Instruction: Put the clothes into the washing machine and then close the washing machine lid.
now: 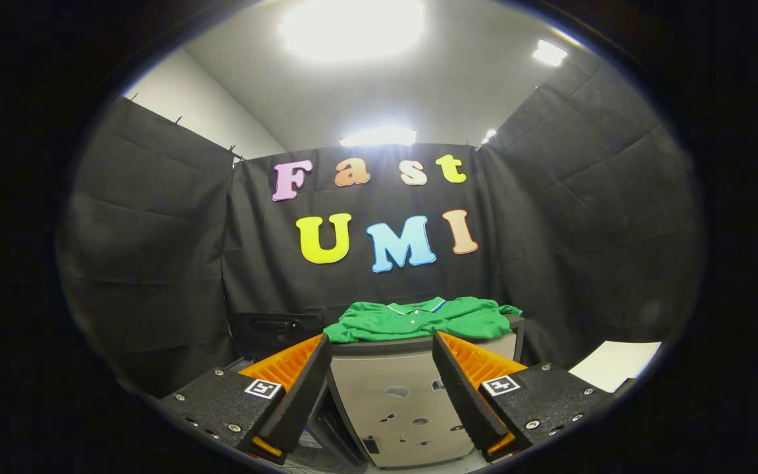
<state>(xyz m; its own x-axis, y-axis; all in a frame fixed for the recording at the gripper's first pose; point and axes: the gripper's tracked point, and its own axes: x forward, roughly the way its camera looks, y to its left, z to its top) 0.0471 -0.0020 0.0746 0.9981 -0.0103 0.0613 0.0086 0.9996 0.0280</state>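
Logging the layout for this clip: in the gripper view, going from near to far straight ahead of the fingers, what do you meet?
The open gripper with nothing between its fingers → the grey washing machine just ahead → the green shirt lying on top of it → the black cloth wall behind.

**Camera setup: one fisheye on the gripper, level, facing the booth's back wall**

Single view, mounted on the gripper [382, 388], looking forward along both fingers [300, 388], which stand spread apart with nothing between them. Aim is roughly horizontal, tilted slightly up: ceiling lights [353, 26] fill the top. Sits low, near the washing machine [399, 395], about level with its top, where the green shirt [418, 319] lies just beyond the fingertips. Black cloth walls [149, 263] wrap both sides.
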